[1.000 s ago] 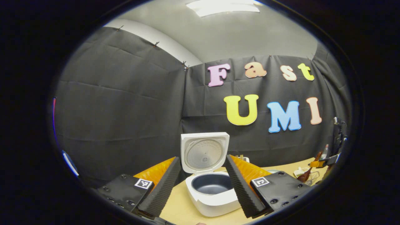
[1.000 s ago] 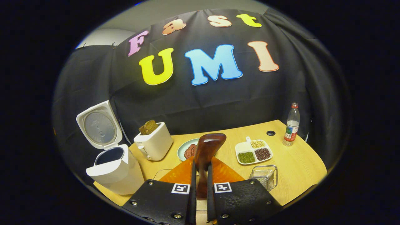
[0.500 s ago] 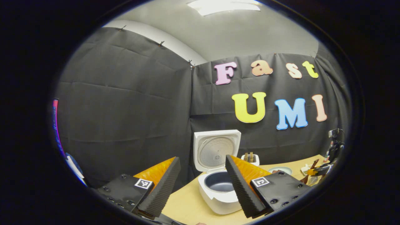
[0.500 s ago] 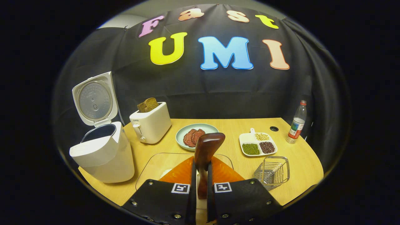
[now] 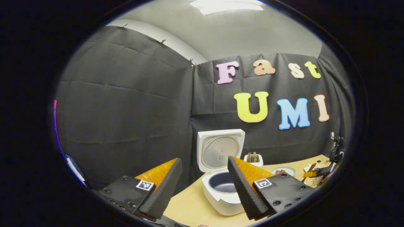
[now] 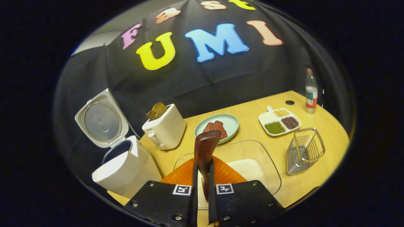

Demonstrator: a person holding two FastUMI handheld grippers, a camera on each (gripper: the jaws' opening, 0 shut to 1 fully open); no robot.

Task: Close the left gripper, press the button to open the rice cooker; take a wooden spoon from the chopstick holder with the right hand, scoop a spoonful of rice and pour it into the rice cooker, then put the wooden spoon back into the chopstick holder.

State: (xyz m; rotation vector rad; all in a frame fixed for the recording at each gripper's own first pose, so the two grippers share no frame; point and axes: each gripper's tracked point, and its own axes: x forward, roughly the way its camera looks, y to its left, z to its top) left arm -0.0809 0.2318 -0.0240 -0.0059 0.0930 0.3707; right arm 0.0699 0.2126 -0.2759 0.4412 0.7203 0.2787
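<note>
A wooden spoon [image 6: 205,154] is clamped between the right gripper [image 6: 202,192] fingers above a glass dish [image 6: 271,170] (apparently of rice). The left gripper [image 5: 205,186] fingers are held apart before the open rice cooker [image 5: 221,189].

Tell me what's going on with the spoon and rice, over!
Right gripper shut on wooden spoon, above rice dish. Left gripper open. Rice cooker lid up. Nothing blocking.

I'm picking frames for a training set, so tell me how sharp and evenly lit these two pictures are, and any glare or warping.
Left gripper view: sharp, a bright ceiling light blows out at the top, the rice cooker is evenly lit. Right gripper view: sharp, the table edge bows from fisheye warping, and the wooden spoon carries a small highlight.
</note>
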